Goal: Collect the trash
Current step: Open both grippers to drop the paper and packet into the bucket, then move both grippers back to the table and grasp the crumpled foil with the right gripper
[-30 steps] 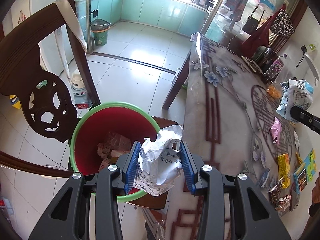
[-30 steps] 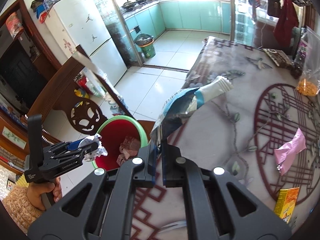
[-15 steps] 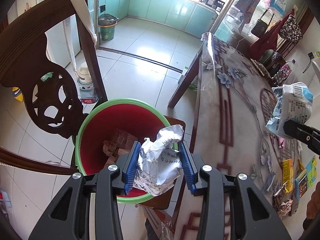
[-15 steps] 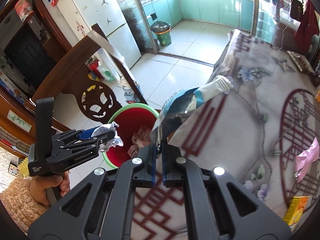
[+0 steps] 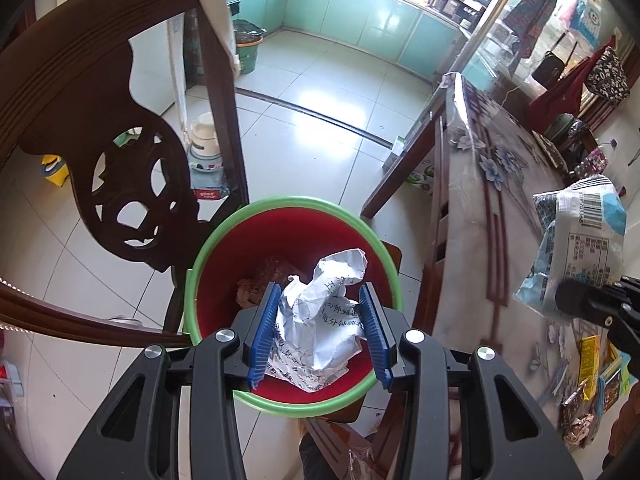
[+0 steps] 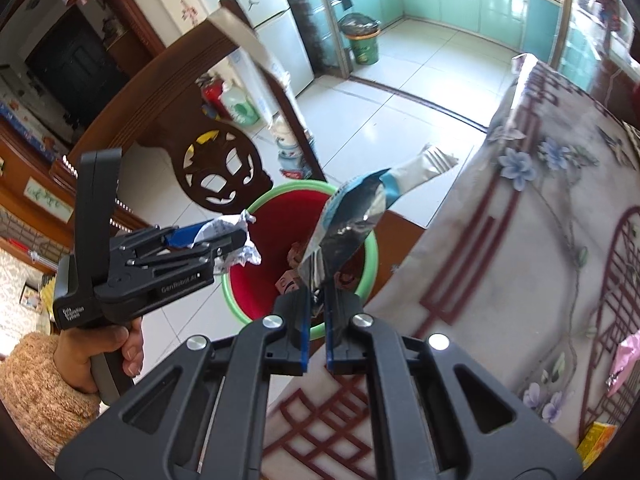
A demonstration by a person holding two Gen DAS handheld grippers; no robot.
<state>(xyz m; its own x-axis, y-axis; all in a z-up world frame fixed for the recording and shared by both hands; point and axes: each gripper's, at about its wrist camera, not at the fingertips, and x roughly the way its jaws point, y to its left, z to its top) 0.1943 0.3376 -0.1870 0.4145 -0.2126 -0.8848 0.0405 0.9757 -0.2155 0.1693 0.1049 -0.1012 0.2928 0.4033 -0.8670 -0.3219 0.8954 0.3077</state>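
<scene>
Looking along our left tool (image 5: pixel 318 332), we see its blue pads pinching a crumpled paper ball (image 5: pixel 320 332) with printed text, held directly over the red bucket (image 5: pixel 292 240) with the green rim, which stands on a wooden chair seat beside the table (image 5: pixel 472 248). Some brownish scraps (image 5: pixel 250 292) already lie at the bottom of the bucket. At the right edge of this view, our right tool (image 5: pixel 592 304) carries a blue and white snack bag (image 5: pixel 576 248) above the table, and more wrappers (image 5: pixel 592 364) lie on the tablecloth beyond it. Turning to the right wrist view, we find our right tool (image 6: pixel 316 344) with its pads pressed nearly together on the bottom edge of the snack bag (image 6: pixel 352 224), whose silver lining faces us and which stands up over the near rim of the bucket (image 6: pixel 280 224). Our left hand (image 6: pixel 104 352) grips the left tool (image 6: pixel 236 246) at the left, its paper ball (image 6: pixel 240 240) poised at the bucket's far rim. A pink wrapper (image 6: pixel 626 356) rests on the table (image 6: pixel 500 280) at the right.
</scene>
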